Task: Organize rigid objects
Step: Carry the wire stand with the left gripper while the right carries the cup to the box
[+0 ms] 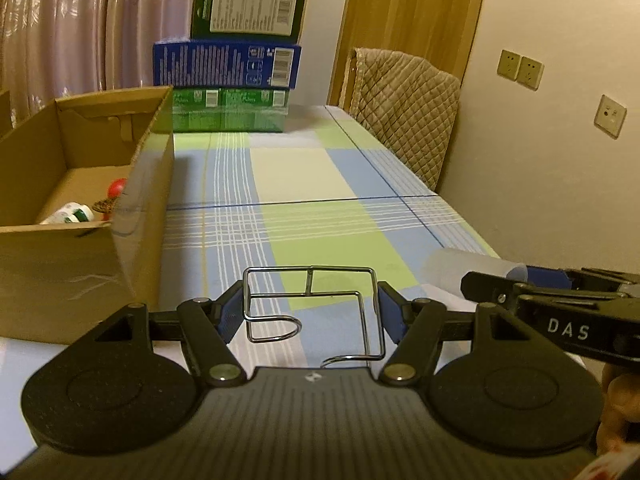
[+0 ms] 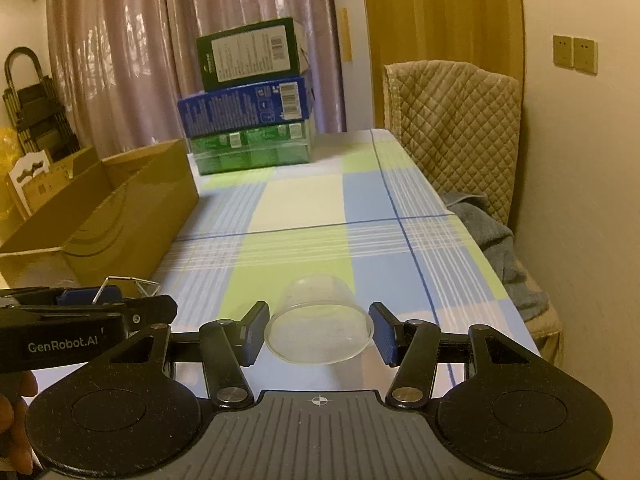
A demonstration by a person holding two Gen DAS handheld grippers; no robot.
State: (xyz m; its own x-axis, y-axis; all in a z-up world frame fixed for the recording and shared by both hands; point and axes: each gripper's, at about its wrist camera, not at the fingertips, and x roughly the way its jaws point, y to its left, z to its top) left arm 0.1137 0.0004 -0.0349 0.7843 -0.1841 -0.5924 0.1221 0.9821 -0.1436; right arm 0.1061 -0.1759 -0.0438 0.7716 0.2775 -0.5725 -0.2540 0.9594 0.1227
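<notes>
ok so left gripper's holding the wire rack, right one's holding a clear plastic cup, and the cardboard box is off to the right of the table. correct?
One slip: the cardboard box sits on the left side of the table, not the right, as the left wrist view shows. The rest holds: the left gripper clamps the wire rack, and the right gripper holds the clear plastic cup.

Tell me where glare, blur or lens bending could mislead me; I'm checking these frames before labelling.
Left wrist view: the door frame bows from fisheye distortion, the stacked boxes are soft, and light sheens on the cardboard box. Right wrist view: warm dim light, and the clear cup almost blends into the tablecloth.
</notes>
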